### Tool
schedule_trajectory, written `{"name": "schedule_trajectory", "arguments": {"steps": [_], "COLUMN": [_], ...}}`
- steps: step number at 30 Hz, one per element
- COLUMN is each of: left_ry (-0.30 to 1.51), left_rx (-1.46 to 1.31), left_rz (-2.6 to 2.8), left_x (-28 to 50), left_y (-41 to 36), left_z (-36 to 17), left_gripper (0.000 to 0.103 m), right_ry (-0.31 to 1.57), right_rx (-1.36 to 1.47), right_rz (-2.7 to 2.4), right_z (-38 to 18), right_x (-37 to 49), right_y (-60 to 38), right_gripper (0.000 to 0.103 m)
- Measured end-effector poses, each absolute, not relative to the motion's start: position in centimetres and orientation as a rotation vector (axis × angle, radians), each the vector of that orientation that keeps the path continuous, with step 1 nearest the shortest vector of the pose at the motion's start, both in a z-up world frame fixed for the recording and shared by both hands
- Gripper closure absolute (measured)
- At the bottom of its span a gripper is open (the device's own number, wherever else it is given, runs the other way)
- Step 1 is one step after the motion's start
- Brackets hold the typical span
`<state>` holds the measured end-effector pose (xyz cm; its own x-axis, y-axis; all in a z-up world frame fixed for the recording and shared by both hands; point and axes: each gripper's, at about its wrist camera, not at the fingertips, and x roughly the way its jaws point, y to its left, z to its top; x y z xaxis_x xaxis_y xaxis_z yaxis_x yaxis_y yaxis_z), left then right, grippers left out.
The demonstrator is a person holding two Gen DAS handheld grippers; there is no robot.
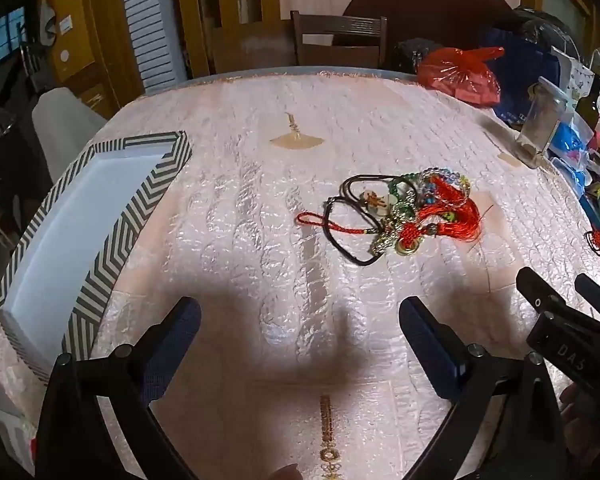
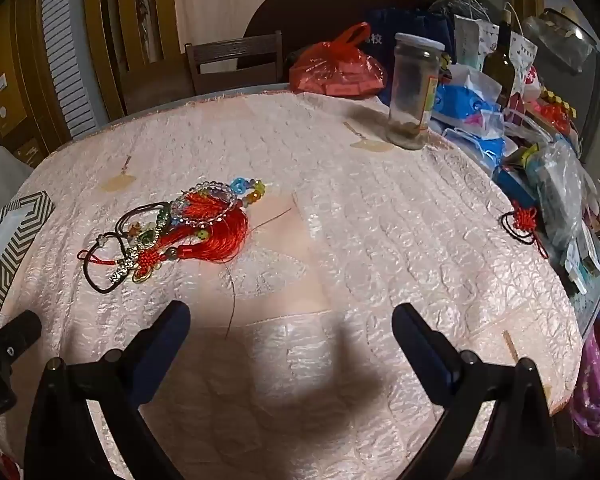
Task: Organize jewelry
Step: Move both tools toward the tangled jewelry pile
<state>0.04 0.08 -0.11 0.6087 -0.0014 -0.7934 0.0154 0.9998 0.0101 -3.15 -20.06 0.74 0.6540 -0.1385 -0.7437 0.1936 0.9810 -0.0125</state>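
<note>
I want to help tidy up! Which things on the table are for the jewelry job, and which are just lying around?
For the job:
- jewelry pile: beads, cords, red tassel
- striped box, open
- red knot charm, off by the clutter
- left tool and right tool, both open

Just lying around:
- glass jar
- red plastic bag
- dark bottle
- chair

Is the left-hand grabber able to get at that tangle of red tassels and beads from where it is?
Probably yes. The left gripper is open, and only bare tablecloth lies between it and the jewelry pile. The striped box sits off to its left, out of the way.
</note>
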Motion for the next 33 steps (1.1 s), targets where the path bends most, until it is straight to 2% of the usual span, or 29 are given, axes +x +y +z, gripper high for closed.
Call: {"name": "schedule_trajectory", "arguments": {"steps": [26,33], "left_ry": [0.941,0.893], "left_rx": [0.000,0.019], "left_rz": [0.004,0.011], "left_x": [-0.2,-0.4], "left_y": [0.7,0.5], "left_z": [-0.1,0.2], "left_gripper": [0.006,0.005], "right_ry": [0.826,0.820], "right_rx": [0.065,0.063], "right_rz": [-0.175,-0.164], "right_z": [0.9,1.2], "right_x": [-3.4,-3.7], "right_y": [-19.8,-19.6], "right_gripper": [0.001,0.001]}}
